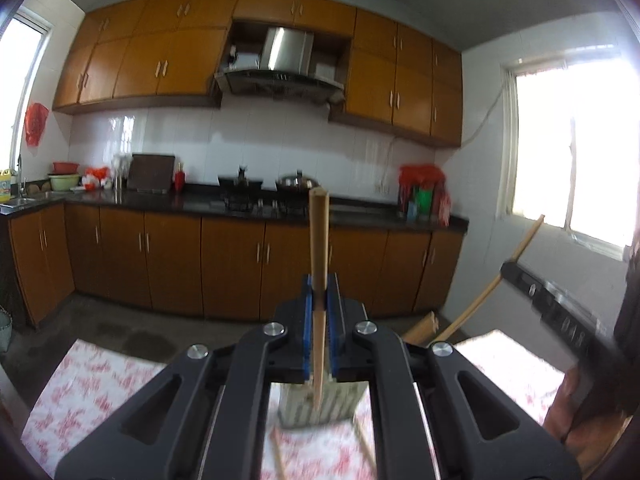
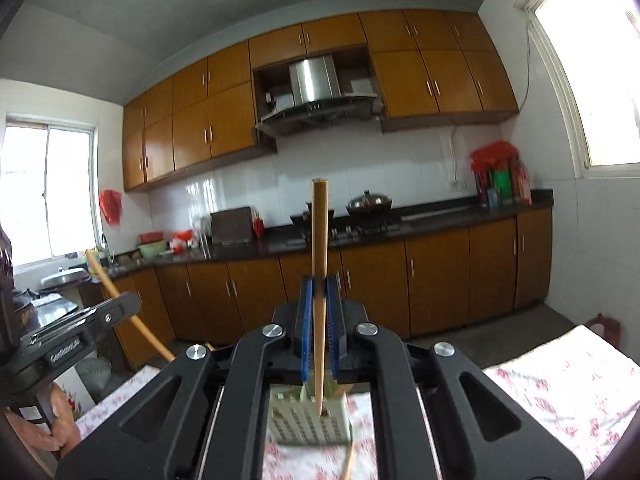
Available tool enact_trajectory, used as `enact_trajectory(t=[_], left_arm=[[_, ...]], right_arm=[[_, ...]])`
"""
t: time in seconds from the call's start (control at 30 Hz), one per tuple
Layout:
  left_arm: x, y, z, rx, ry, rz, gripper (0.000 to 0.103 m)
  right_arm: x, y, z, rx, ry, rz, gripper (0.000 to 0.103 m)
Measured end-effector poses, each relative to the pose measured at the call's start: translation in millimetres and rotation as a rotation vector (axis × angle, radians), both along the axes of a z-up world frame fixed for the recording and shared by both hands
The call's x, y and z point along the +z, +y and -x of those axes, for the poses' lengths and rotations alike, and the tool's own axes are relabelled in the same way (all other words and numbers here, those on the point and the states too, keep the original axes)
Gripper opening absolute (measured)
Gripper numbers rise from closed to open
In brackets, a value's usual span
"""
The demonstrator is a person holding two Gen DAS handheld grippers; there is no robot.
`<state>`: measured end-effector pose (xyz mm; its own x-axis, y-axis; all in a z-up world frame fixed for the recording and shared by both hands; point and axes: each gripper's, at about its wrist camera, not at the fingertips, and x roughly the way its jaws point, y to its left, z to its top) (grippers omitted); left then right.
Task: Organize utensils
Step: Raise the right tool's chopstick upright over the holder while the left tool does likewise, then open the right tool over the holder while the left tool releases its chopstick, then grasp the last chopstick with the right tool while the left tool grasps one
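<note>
My left gripper (image 1: 319, 294) is shut on a wooden chopstick (image 1: 319, 240) that stands upright between the blue pads, its lower tip over a pale slotted utensil holder (image 1: 340, 404) on the floral tablecloth. My right gripper (image 2: 319, 292) is shut on another chopstick (image 2: 320, 240), its lower tip at the top of the holder (image 2: 308, 420). The right gripper with its chopstick (image 1: 496, 280) also shows at the right of the left wrist view. The left gripper's chopstick (image 2: 120, 300) shows at the left of the right wrist view. Loose chopsticks (image 1: 280, 452) lie on the cloth.
The table carries a red-and-white floral cloth (image 1: 92, 400). Behind it runs a dark kitchen counter (image 1: 192, 200) with a stove, pots and brown cabinets (image 1: 232, 268). A window (image 1: 576, 152) is on the right wall. A red chair back (image 2: 604, 326) stands at the table's right.
</note>
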<state>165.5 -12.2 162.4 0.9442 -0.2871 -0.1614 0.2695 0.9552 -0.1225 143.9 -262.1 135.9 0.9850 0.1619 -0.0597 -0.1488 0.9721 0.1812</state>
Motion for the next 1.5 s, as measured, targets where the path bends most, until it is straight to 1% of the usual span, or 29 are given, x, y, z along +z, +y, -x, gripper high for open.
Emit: enact_trajectory(t=[0.07, 0.17, 0.33, 0.47, 0.6, 0.67, 0.73, 0.77, 0.8, 0.83, 0.87, 0.9, 1.0, 1.07, 1.1, 1.13, 1.2, 1.23, 1.3, 1.37, 1.4, 1.43, 1.47, 1.5], left_arm=[[7.4, -6.6, -12.7, 0.014, -0.031, 0.016, 0.008], [7.3, -15.7, -29.4, 0.031, -0.061, 0.018, 0.008], [-15.5, -29.5, -62.8, 0.055, -0.076, 0.015, 0.008], [-31.0, -31.2, -82.5, 0.057, -0.065, 0.042, 0.008], [-41.4, -32.9, -92.4, 0.047, -0.061, 0.038, 0.008], [-48.3, -29.5, -98.1, 0.041, -0.037, 0.035, 0.008], [-52.4, -27.1, -98.3, 0.034, -0.016, 0.045, 0.011], [-53.7, -25.2, -98.9, 0.034, -0.006, 0.049, 0.019], [-54.3, -22.5, -97.4, 0.038, 0.003, 0.054, 0.034], [-54.3, -20.8, -95.7, 0.041, 0.004, 0.058, 0.040], [-53.5, -17.7, -92.1, 0.042, 0.003, 0.066, 0.043], [-51.2, -14.5, -87.8, 0.042, 0.004, 0.067, 0.044], [-47.9, -7.7, -74.6, 0.055, 0.008, 0.059, 0.044], [-46.2, -0.3, -60.0, 0.064, 0.020, 0.054, 0.046], [-46.8, 3.8, -50.2, 0.075, 0.030, 0.043, 0.049], [-48.9, 7.7, -41.2, 0.084, 0.038, 0.030, 0.051], [-56.9, 13.9, -25.4, 0.097, 0.054, 0.011, 0.058], [-64.6, 18.0, -16.0, 0.106, 0.072, -0.004, 0.059], [-85.6, 25.3, -1.9, 0.133, 0.121, -0.043, 0.061], [-107.6, 31.9, 5.5, 0.153, 0.172, -0.076, 0.062], [-125.4, 36.1, 7.0, 0.165, 0.219, -0.092, 0.062], [-137.8, 40.2, 7.7, 0.174, 0.255, -0.100, 0.062], [-149.9, 44.2, 6.9, 0.185, 0.295, -0.105, 0.062], [-162.2, 48.8, 5.7, 0.193, 0.336, -0.103, 0.062]], right_arm=[[-1.8, 3.0, -11.5, 0.000, -0.010, -0.003, 0.008], [-6.3, 5.6, -28.7, -0.007, -0.013, 0.002, 0.008], [-23.7, 9.9, -57.9, -0.007, 0.029, -0.007, 0.008], [-37.7, 14.1, -69.5, -0.004, 0.071, -0.005, 0.008], [-48.3, 17.6, -71.4, -0.001, 0.098, 0.004, 0.008], [-52.0, 18.8, -70.4, 0.006, 0.113, 0.004, 0.008], [-54.7, 18.9, -71.0, 0.020, 0.130, 0.004, 0.008], [-55.8, 18.3, -70.4, 0.025, 0.137, 0.003, 0.011], [-56.0, 18.0, -68.3, 0.028, 0.142, 0.005, 0.015], [-55.9, 18.3, -68.2, 0.028, 0.145, 0.007, 0.030], [-55.0, 16.8, -63.1, 0.025, 0.141, 0.004, 0.043], [-53.6, 15.7, -61.4, 0.021, 0.133, 0.003, 0.044], [-49.2, 10.4, -49.6, 0.008, 0.127, 0.018, 0.045], [-47.5, 4.5, -41.6, -0.005, 0.133, 0.021, 0.052], [-48.1, 0.1, -34.8, -0.014, 0.140, 0.021, 0.054], [-50.4, -3.8, -27.9, -0.025, 0.148, 0.024, 0.060], [-58.4, -10.2, -19.1, -0.053, 0.179, 0.037, 0.062], [-65.2, -12.5, -15.9, -0.063, 0.209, 0.046, 0.063], [-87.0, -15.6, -13.0, -0.071, 0.305, 0.067, 0.063], [-119.0, -14.6, -14.2, -0.051, 0.432, 0.080, 0.063], [-132.9, -12.9, -17.2, -0.033, 0.489, 0.082, 0.062], [-149.1, -9.4, -18.7, -0.013, 0.551, 0.082, 0.058], [-170.4, -2.9, -20.2, 0.022, 0.630, 0.080, 0.052], [-184.1, 1.9, -21.5, 0.049, 0.681, 0.078, 0.050]])
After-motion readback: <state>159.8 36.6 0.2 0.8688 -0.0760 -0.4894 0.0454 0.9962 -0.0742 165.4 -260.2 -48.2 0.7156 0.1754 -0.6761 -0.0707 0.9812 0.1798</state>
